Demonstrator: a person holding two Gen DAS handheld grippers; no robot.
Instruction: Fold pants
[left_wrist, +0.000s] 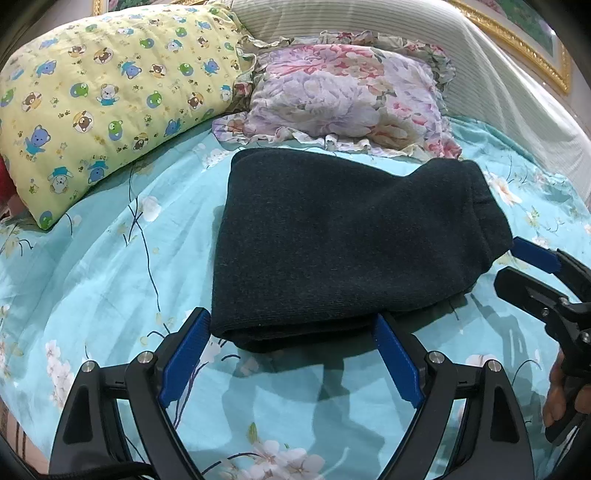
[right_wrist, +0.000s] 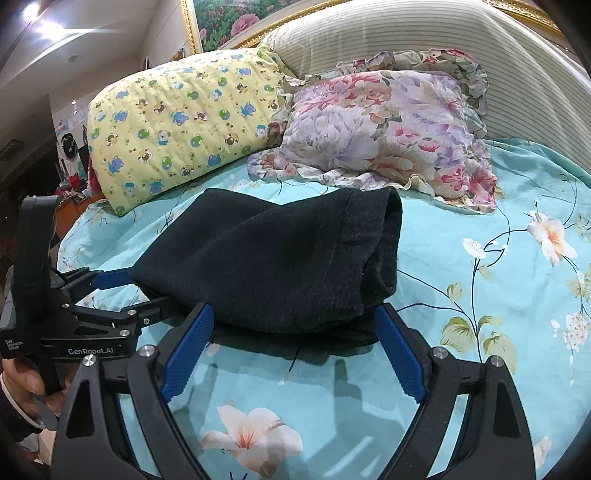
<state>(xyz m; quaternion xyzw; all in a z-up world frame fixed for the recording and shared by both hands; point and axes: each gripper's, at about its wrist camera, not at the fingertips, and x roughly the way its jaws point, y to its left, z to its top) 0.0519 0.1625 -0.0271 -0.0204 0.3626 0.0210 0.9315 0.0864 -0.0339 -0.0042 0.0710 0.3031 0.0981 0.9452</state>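
Pants (left_wrist: 343, 243) lay folded into a compact dark stack on the bed sheet (left_wrist: 110, 280), roughly mid-bed, just in front of the floral pillow (left_wrist: 343, 96). Teddy-print pillow (left_wrist: 110, 99) sat to the left of that one, leaning against the striped headboard (left_wrist: 369, 18). Pants' far edge sat near the floral pillow's ruffle; can't tell if touching.

L gripper (left_wrist: 291, 354) was wide open, blue pads (left_wrist: 184, 358) spread either side of the stack's near edge, w/ the near-left corner of the pants just beside the left pad. No cloth pinched between pads: sheet visible in the gap below the fold. Both pads hung low over the sheet; contact w/ fabric can't be confirmed.

R gripper (right_wrist: 295, 347) was also wide open, nothing clamped. Its pads (right_wrist: 399, 350) bracketed the near edge of the pants at the stack's right end, where the layered ends showed as a rolled opening. Stack edge lay between the fingertips but the pads weren't pressing on it.

Each cam saw the other tool: in the left wrist view the R gripper (left_wrist: 535, 269) came in from the right, one blue pad next to the stack's right corner. In the right wrist view the L gripper (right_wrist: 122, 291) came in from the left, fingers on either side of the stack's left corner, a hand (right_wrist: 26, 384) on its handle.

Gilt-framed picture (right_wrist: 229, 18) hung behind the headboard.
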